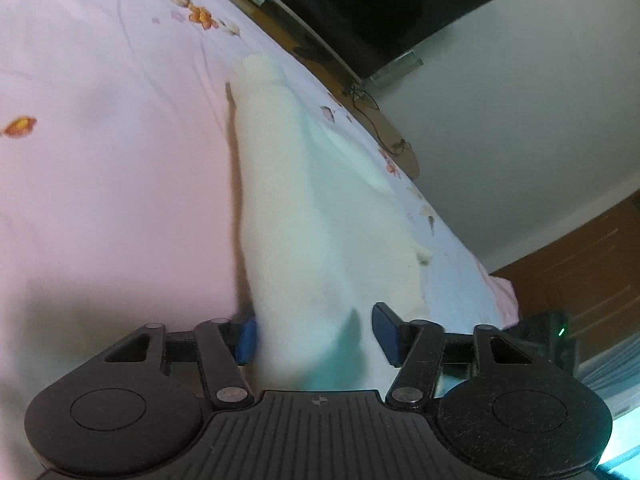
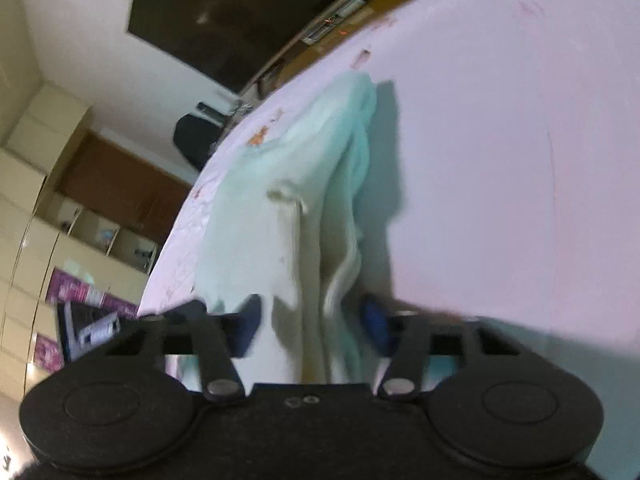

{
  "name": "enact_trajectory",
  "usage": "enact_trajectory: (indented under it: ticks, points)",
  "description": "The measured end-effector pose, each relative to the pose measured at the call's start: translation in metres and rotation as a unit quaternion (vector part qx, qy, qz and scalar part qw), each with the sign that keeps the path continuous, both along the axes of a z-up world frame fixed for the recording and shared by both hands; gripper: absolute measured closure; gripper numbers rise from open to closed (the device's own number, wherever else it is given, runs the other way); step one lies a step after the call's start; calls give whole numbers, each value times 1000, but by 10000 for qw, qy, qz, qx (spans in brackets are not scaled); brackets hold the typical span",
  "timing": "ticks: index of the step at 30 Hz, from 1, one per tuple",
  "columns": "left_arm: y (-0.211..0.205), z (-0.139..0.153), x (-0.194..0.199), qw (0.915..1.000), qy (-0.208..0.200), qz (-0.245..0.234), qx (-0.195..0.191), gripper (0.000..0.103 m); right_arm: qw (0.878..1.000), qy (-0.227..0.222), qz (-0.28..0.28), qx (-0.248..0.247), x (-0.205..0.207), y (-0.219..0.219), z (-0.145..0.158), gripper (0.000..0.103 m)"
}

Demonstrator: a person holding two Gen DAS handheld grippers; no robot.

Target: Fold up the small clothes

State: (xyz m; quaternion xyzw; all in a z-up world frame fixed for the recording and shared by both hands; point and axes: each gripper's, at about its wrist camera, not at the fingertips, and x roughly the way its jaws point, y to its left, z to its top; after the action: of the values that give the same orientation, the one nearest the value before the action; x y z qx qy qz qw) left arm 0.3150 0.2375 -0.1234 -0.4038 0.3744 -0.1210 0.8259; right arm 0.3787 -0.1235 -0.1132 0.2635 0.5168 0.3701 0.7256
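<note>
A small white garment lies stretched on the pink floral bedsheet, running away from the camera. My left gripper has its blue pads wide apart, with the garment's near end between them. In the right wrist view the same garment looks pale mint and cream, with a folded ridge down its middle. My right gripper also has its blue pads apart, with the garment's near end between them. The view is blurred.
The bed's wooden edge runs along the far side with a cable on it. A dark TV screen hangs on the white wall. Wooden cupboards and shelves stand at the left of the right wrist view.
</note>
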Motion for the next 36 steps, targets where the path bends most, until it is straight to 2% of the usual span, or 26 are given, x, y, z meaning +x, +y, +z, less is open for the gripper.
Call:
enact_trajectory:
  ticks: [2, 4, 6, 7, 8, 9, 10, 11, 12, 13, 14, 16, 18, 19, 20, 22, 23, 24, 25, 26, 27, 29, 30, 31, 32, 36]
  points:
    - [5, 6, -2, 9998, -48, 72, -173, 57, 9988, 340, -214, 280, -11, 3, -4, 85]
    - [13, 20, -8, 9996, -177, 139, -141, 57, 9933, 667, -444, 837, -25, 4, -2, 86]
    - [18, 29, -14, 9998, -88, 159, 116, 57, 9927, 548, -557, 914, -35, 8, 9, 86]
    - [20, 29, -17, 9993, 84, 125, 347, 57, 9943, 445, -632, 738, -39, 10, 12, 86]
    - [19, 25, -20, 9959, 404, 95, 799, 56, 9957, 387, -709, 457, -43, 11, 11, 85]
    - [18, 21, -25, 9903, 638, 135, 1228, 56, 9965, 253, -794, -66, -45, 13, 8, 82]
    - [19, 23, -36, 9908, 486, 108, 1262, 55, 9935, 4, -896, -703, -50, 12, 5, 90]
    - [19, 28, -48, 9904, 396, 197, 1310, 55, 9942, -43, -890, -605, -55, 6, 3, 89]
    - [15, 35, -60, 9853, 296, 338, 1646, 55, 9933, -78, -937, -674, -61, 1, 7, 88]
    - [7, 41, -68, 9784, 170, 359, 2029, 55, 9895, -449, -996, -944, -71, 1, 19, 81]
    - [1, 46, -72, 9745, 34, 342, 2217, 55, 9854, -886, -941, -1112, -82, 3, 32, 81]
    - [-14, 48, -76, 9727, -167, 317, 2292, 55, 9794, -1489, -627, -1208, -98, 15, 51, 81]
    - [-27, 45, -73, 9715, -131, 289, 2348, 51, 9681, -1950, -330, -1538, -107, 35, 59, 81]
    - [-34, 41, -69, 9679, -34, 251, 2501, 37, 9597, -2171, -130, -1782, -110, 50, 59, 80]
    - [-40, 35, -63, 9620, 182, 161, 2721, 28, 9524, -2286, 45, -2016, -113, 61, 55, 83]
    - [-62, 29, -66, 9432, 73, -108, 3319, 15, 9297, -2369, 239, -2810, -114, 77, 36, 85]
    - [-74, 28, -66, 9312, 108, -288, 3632, 13, 9273, -2483, 164, -2798, -115, 79, 34, 85]
    - [-87, 28, -70, 9152, 144, -437, 4004, 10, 9295, -2430, 92, -2775, -115, 77, 34, 85]
    - [-97, 31, -74, 9053, 154, -461, 4220, 10, 9304, -2366, 45, -2800, -115, 79, 35, 85]
    - [-103, 37, -83, 9026, 139, -422, 4282, 10, 9305, -2315, 13, -2839, -116, 81, 36, 85]
    - [-106, 45, -96, 9065, 76, -345, 4207, 10, 9316, -2239, -42, -2863, -115, 85, 40, 84]
    - [-107, 61, -125, 9110, -113, -164, 4119, 9, 9339, -2252, -183, -2772, -131, 72, 60, 70]
    - [-110, 72, -143, 9096, -253, 10, 4147, 4, 9335, -2332, -275, -2710, -146, 59, 71, 65]
    - [-112, 80, -156, 9078, -350, 133, 4178, 0, 9345, -2355, -431, -2635, -158, 50, 81, 44]
    - [-117, 90, -173, 9050, -470, 256, 4220, 0, 9348, -2417, -614, -2531, -173, 42, 91, 28]
    - [-132, 123, -226, 8992, -668, 362, 4310, 0, 9242, -2624, -1080, -2555, -238, 13, 112, 26]
